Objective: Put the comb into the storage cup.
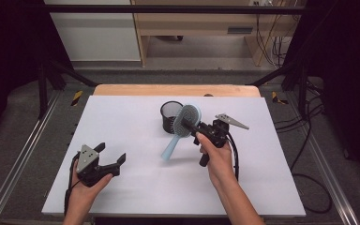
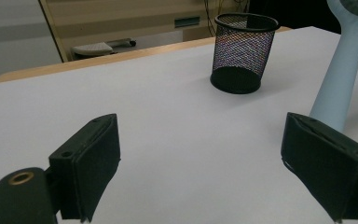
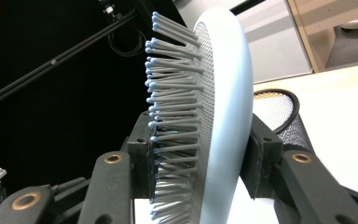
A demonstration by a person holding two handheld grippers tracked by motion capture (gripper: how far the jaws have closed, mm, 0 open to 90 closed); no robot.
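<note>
A pale blue hairbrush (image 1: pixel 182 125) hangs tilted above the white table top, head up near the black mesh cup (image 1: pixel 170 116), handle slanting down toward the front. My right gripper (image 1: pixel 194 127) is shut on the brush head; in the right gripper view its pads clamp the bristle side and the smooth back of the hairbrush (image 3: pixel 223 116). The mesh cup (image 3: pixel 279 116) stands upright just behind it. My left gripper (image 1: pixel 111 155) rests at the front left, open with nothing between its jaws. Ahead of the left gripper (image 2: pixel 200 163) stand the mesh cup (image 2: pixel 242 51) and the brush handle (image 2: pixel 340 84).
The white table top (image 1: pixel 136 183) ends at a wooden strip (image 1: pixel 176 90) at the far edge. Metal frame rails (image 1: pixel 21 154) run along both sides, and cables (image 1: pixel 309 140) lie on the floor to the right.
</note>
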